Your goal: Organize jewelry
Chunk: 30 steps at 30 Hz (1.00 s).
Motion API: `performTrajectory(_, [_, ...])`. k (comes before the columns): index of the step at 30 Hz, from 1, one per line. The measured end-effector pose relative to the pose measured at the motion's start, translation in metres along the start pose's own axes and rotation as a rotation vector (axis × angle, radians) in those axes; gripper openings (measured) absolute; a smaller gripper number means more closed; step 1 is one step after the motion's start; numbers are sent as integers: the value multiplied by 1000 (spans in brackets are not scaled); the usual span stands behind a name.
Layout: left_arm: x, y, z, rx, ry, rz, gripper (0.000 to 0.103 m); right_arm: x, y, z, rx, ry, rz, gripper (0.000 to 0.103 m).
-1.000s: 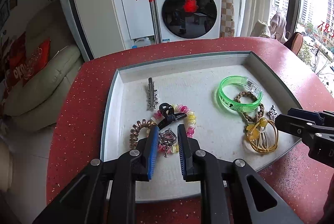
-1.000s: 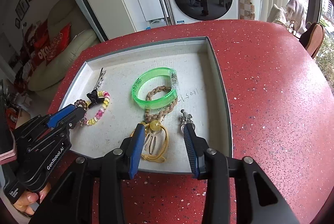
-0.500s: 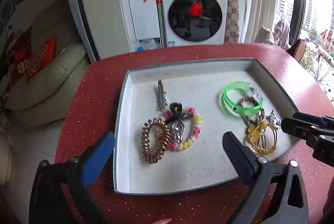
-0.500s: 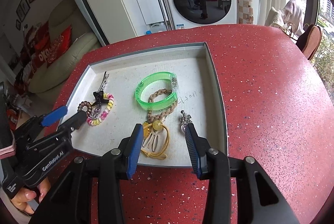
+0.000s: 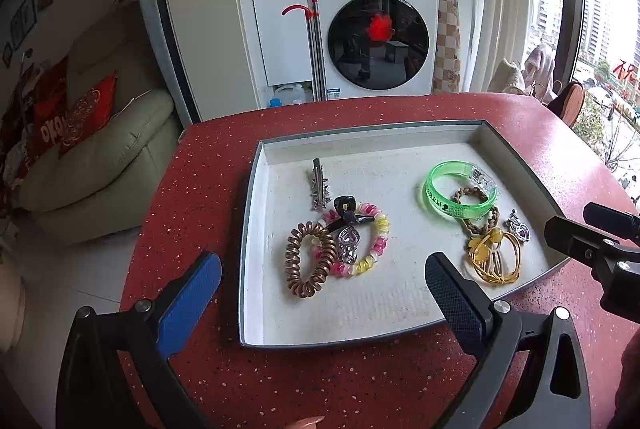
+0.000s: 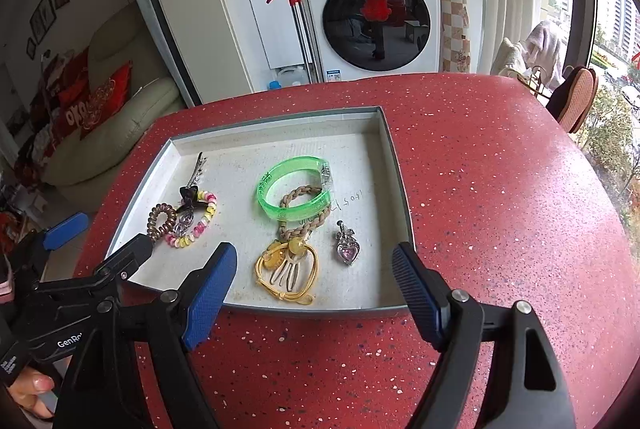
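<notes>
A: On the red desk [image 5: 208, 173]: shallow tray [image 5: 250, 213], all jewelry inside. Left group: silver hair clip [image 5: 319, 184], brown coil hair tie [image 5: 308, 259], pink-yellow bead bracelet [image 5: 374, 249], black claw clip [image 5: 347, 210] and a silver heart pendant [image 5: 349, 243] lying on it.

B: Right group?

A: Green bangle [image 6: 294, 193] overlapping a braided band [image 6: 304, 207], yellow cord hair tie [image 6: 286, 271] just below, second heart pendant [image 6: 347, 249] beside it, apart from the rest.

B: Jaws?

A: Left gripper [image 5: 322, 279] jaws spread fully, nothing between them, hovering over the tray's near left part. Right gripper [image 6: 314, 283] jaws opening, nothing pinched; yellow tie and pendant lie on the tray between them, untouched.
</notes>
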<state>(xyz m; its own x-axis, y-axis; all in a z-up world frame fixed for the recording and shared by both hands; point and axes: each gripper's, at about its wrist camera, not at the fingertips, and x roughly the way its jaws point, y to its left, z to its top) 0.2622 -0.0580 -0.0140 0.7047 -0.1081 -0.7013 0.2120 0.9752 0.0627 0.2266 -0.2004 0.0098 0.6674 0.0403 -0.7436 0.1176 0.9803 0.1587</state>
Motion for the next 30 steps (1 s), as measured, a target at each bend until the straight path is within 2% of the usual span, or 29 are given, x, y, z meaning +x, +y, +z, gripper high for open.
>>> performTrajectory(3, [-7, 2, -4, -10, -8, -5, 103, -7, 0, -4, -2, -33, -11, 100])
performTrajectory(4, [-9, 3, -5, -13, -12, -4, 103, -10, 0, -5, -4, -54, -7, 103])
performTrajectory(9, [-21, 8, -14, -36, -20, -11, 103, -24, 5, -14, -24, -135, -20, 103])
performTrajectory(16, [-46, 14, -34, -51, -78, 24, 103, -41, 16, -27, -56, -149, -23, 103])
performTrajectory(21, [-57, 23, -54, -103, -73, 25, 103, -51, 16, -43, -42, -144, -13, 103])
performTrajectory(30, [-80, 27, -82, -127, -122, 69, 103, -64, 18, -82, -46, -150, -62, 103])
